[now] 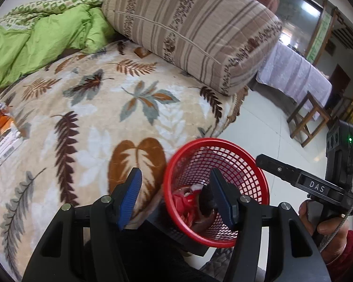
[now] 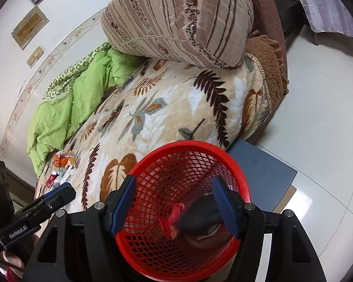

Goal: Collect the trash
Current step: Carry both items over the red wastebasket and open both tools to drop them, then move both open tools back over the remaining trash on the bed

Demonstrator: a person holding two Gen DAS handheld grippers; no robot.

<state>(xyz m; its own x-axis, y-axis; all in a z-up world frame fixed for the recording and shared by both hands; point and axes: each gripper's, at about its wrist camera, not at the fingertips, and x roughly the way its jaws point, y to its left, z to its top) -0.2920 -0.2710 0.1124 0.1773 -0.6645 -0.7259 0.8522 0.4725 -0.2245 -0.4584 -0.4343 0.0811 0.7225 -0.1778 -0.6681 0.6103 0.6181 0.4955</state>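
My right gripper (image 2: 174,206) hangs released, jaws wide over the red basket (image 2: 242,188); my left gripper (image 1: 176,195) is likewise parted, gripping nothing.

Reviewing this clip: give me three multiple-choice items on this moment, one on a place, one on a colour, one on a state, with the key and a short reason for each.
1. Where does the leftover trash lie?
A. on the floor tiles
B. on the leaf-patterned blanket, near the green quilt
C. on the striped cushion

2. What colour is the mesh basket?
A. red
B. blue
C. white

3. How does the right gripper stand?
A. shut on the basket rim
B. shut on a wrapper
C. open above the basket, gripping nothing

Key: B, wrappers and small boxes sit on the blanket beside the green quilt; A, its rim and mesh are red; C, the blue pads stand apart, the crumpled red wrapper lying loose inside the basket.
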